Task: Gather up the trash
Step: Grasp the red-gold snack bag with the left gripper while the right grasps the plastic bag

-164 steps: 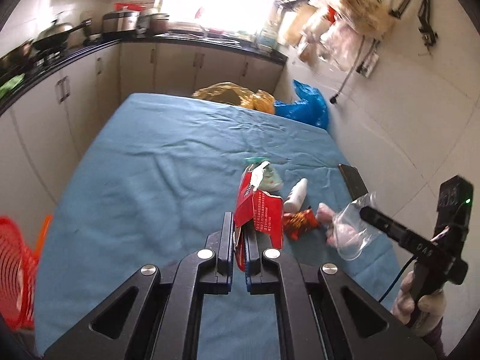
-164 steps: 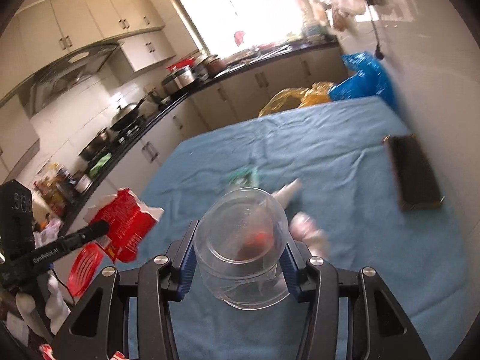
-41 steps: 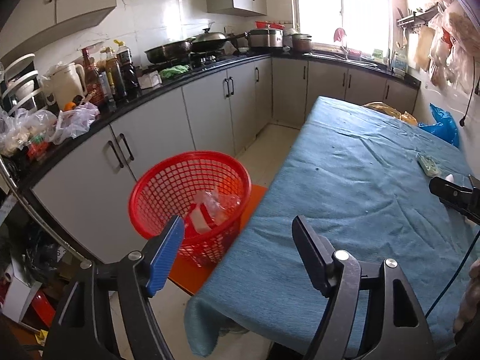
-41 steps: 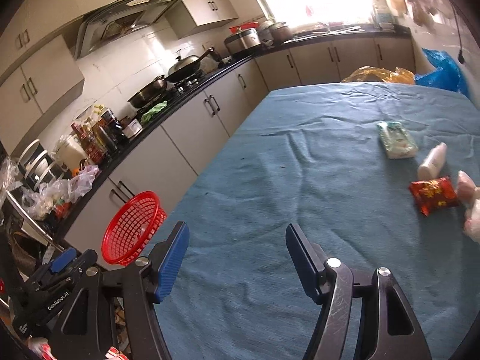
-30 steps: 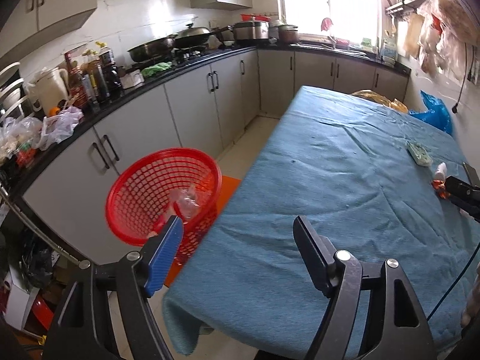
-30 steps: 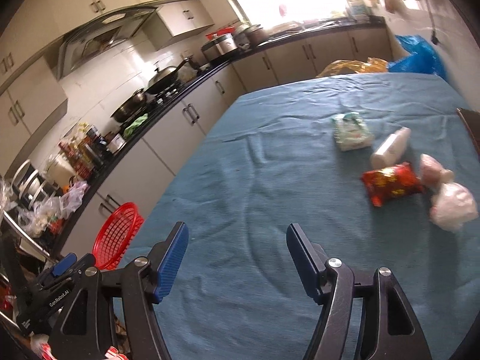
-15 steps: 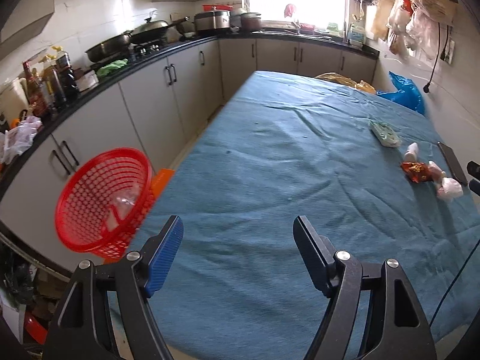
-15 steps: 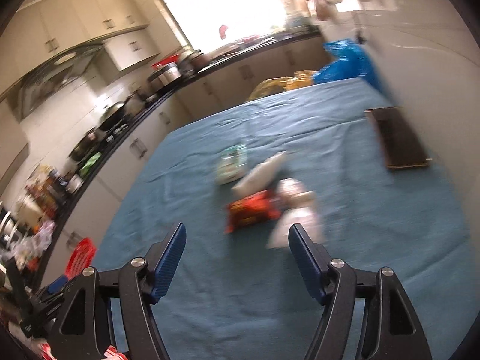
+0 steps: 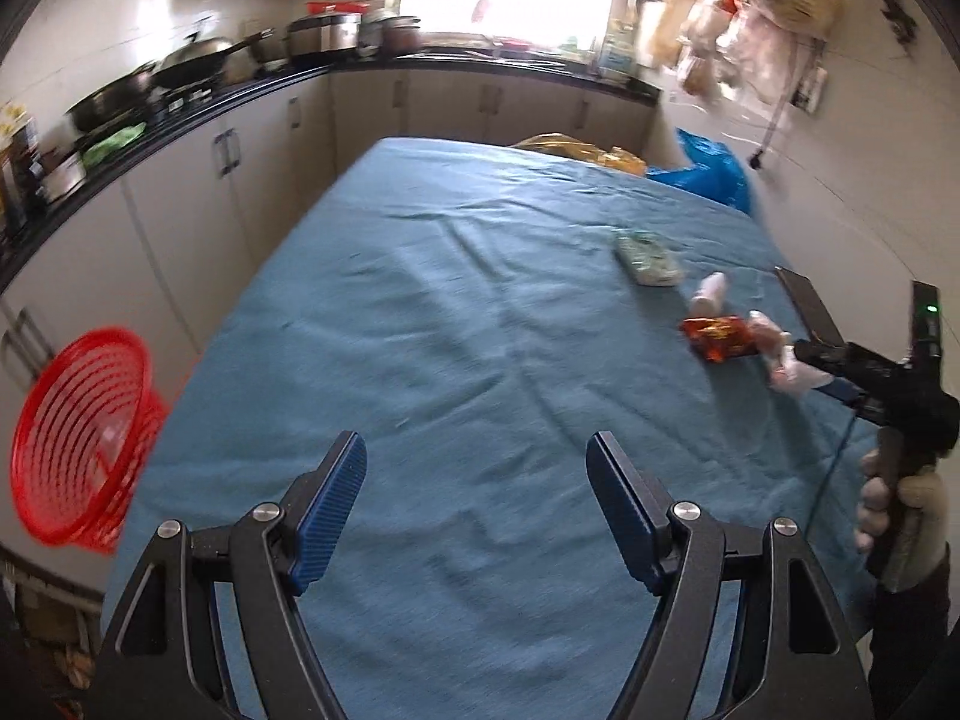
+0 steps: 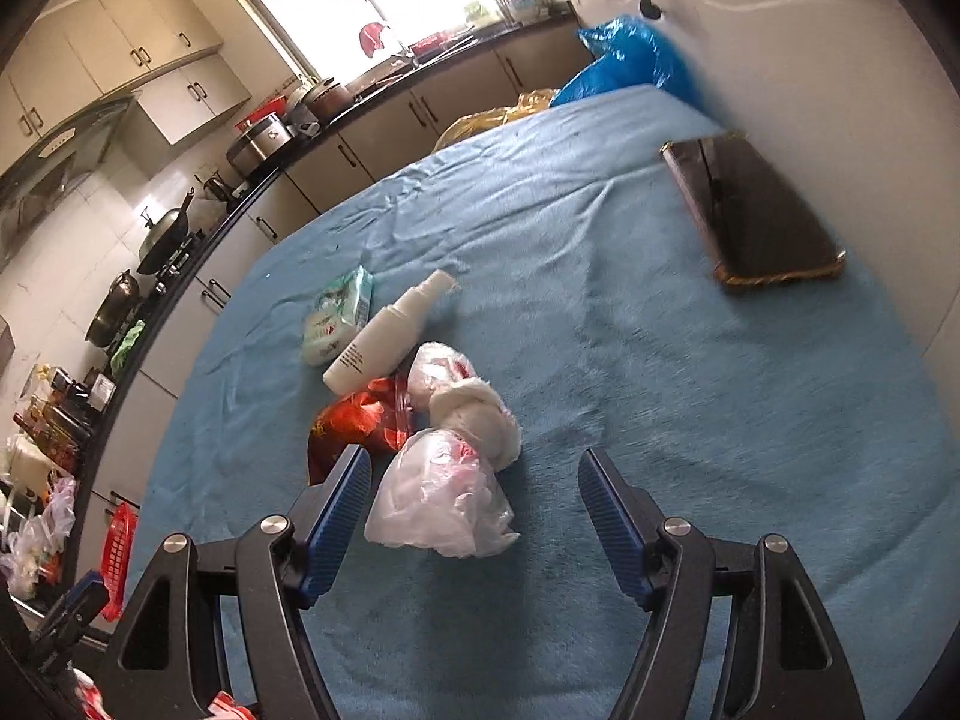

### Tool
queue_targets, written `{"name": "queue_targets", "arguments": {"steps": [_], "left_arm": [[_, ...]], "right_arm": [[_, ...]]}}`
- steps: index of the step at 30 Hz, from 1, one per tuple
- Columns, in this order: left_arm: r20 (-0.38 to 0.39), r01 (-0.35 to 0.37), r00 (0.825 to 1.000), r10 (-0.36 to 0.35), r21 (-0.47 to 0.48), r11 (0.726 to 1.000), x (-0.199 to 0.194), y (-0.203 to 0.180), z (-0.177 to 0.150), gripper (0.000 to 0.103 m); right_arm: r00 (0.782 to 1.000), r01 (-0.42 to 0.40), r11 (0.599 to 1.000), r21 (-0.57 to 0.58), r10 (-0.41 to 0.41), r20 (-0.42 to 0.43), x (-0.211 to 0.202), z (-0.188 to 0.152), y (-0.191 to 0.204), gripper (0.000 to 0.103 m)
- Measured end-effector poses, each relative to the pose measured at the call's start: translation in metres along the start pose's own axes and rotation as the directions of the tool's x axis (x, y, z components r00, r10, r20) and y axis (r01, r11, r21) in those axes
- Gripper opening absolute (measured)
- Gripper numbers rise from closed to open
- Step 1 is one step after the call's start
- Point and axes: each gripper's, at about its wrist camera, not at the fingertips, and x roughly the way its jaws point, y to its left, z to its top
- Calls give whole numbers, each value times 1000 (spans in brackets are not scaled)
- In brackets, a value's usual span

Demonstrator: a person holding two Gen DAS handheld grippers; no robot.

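Crinkled clear plastic bag lies on the blue-clothed desk between the spread right tongs, nearer the left finger, not gripped. Just beyond it sit a white wad, a red wrapper and a white bottle. Left tongs hover spread over bare cloth, holding nothing; a red basket stands off to their left

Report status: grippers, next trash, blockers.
Both open, empty. Right gripper straddling crumpled plastic bag on the table. Red wrapper beside its left finger. Left gripper over bare cloth.
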Motion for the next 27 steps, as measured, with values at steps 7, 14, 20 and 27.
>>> {"name": "queue_targets", "arguments": {"steps": [7,14,20,27], "left_arm": [[15,62,998,-65,122,991,31,-59,32,75],[-63,169,986,-157,272,947,91,-131,56,75],[-155,252,966,-207,396,883,143,-181,63,75],[-185,279,959,-215,485,829,173,-207,65,80]], "right_arm": [[1000,26,998,-51,-26,12,16,2,5,72],[997,59,998,-37,-57,51,9,2,-5,33],[999,-33,995,91,30,35,4,4,-35,34],[998,-49,993,107,46,32,2,5,-36,35]]}}
